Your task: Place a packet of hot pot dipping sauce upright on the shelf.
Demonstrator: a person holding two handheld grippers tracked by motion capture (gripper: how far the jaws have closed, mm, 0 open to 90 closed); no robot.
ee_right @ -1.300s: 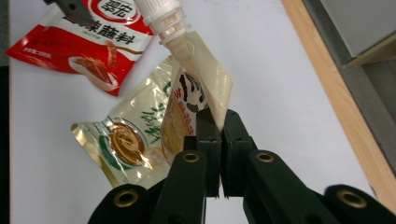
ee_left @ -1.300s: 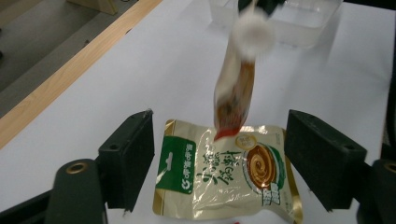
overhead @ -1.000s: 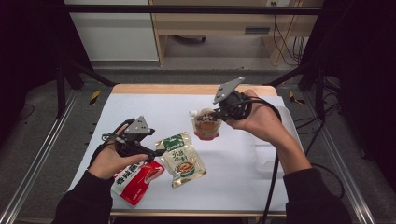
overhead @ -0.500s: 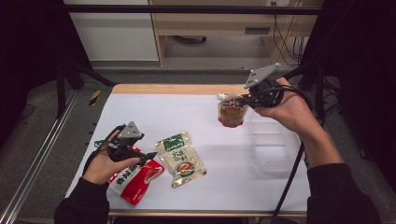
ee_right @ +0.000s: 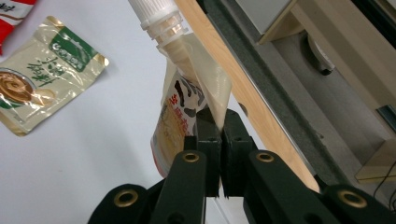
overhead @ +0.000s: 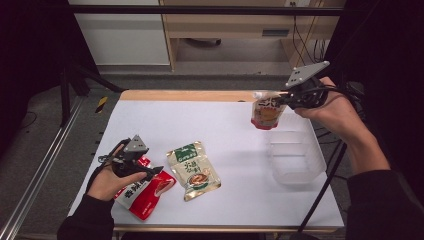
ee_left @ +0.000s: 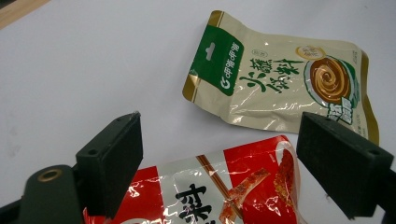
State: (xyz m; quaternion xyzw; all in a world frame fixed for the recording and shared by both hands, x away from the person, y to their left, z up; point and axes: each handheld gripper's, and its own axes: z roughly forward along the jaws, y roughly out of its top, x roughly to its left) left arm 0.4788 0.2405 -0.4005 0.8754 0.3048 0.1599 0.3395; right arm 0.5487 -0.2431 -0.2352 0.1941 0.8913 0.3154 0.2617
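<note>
High view: my right gripper (overhead: 286, 100) is pinching the spouted pouch (overhead: 266, 111) above the surface (overhead: 220, 125), beside a clear tub (overhead: 295, 159). Left gripper view: my fingers (ee_left: 112, 163) are hanging wide open, gripping nothing, over the red pouch (ee_left: 224, 186), the green pouch (ee_left: 280, 84) just beyond. Right gripper view: my fingers (ee_right: 208, 140) are clamping the spouted pouch's edge.

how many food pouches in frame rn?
3. A spouted pouch hangs from the right gripper, above the table beside the clear container. The green-and-cream pouch lies flat mid-table. The red pouch lies under the open left gripper. None seem hidden.
</note>
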